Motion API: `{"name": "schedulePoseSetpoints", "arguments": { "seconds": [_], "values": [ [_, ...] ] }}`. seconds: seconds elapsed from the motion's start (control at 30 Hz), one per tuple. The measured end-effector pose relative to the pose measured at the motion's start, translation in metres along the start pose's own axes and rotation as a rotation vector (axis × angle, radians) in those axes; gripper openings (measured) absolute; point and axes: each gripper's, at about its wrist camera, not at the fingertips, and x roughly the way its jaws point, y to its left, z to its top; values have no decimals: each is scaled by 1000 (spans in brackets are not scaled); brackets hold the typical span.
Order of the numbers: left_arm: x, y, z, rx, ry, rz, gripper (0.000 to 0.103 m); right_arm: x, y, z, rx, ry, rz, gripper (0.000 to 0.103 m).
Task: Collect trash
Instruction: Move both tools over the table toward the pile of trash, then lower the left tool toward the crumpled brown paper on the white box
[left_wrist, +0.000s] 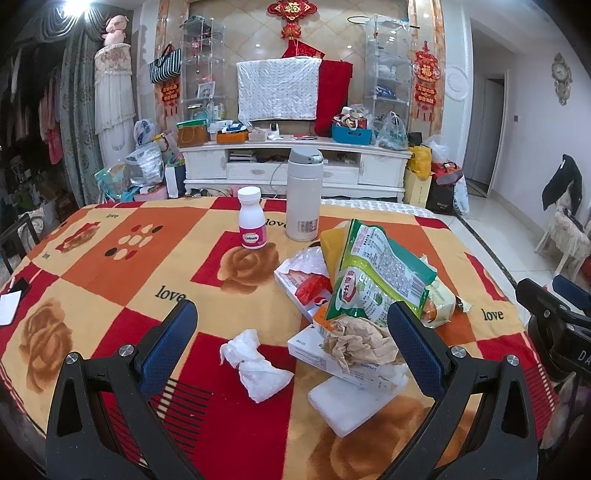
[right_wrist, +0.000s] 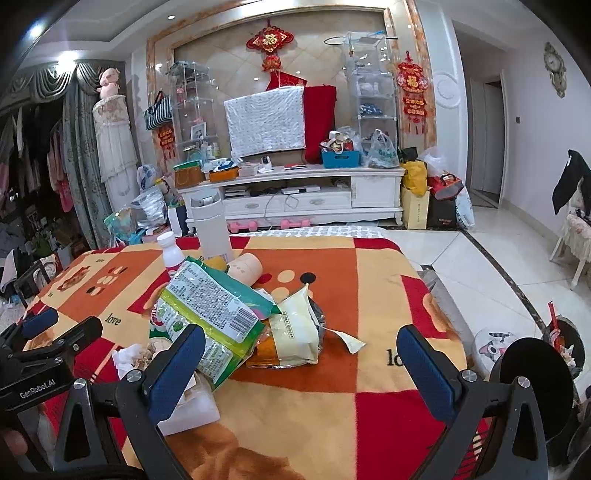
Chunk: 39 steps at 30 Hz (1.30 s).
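Two crumpled tissues (left_wrist: 255, 363), glossy wrappers (left_wrist: 380, 277)

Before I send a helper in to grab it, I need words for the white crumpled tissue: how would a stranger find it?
Start at the table under the red, orange and cream "love" blanket. Just left of the trash pile, the white crumpled tissue lies alone on a red square, between the open left tool's fingers. Unlike the brown paper wad atop the boxes, it is white, twisted at its middle, and touches nothing else.

red-orange checked blanket (left_wrist: 110, 258), green snack bag (left_wrist: 376, 280), white tissue (left_wrist: 255, 365)
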Motion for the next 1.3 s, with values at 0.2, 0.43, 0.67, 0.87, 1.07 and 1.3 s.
{"name": "schedulePoseSetpoints", "arguments": {
  "seconds": [0.2, 0.43, 0.67, 0.87, 1.07, 1.3],
  "values": [
    [3, 0, -3, -5, 14, -9, 102, 1, -1, 0, -2, 5, -4, 103],
    [6, 1, -4, -10, 22, -14, 102, 1, -1, 0, -7, 9, -6, 103],
    [9, 0, -9, -12, 37, -20, 102, 6, -1, 0, -8, 23, -12, 103],
    [10, -2, -12, -12, 47, -22, 102, 6, 0, -1, -7, 27, -12, 103],
    [9, -2, -12, -14, 48, -23, 102, 10, -3, -1, 0, 35, -14, 103],
    [11, -2, -15, -17, 61, -22, 102, 12, -4, -2, 5, 38, -17, 103]
  ]
}}
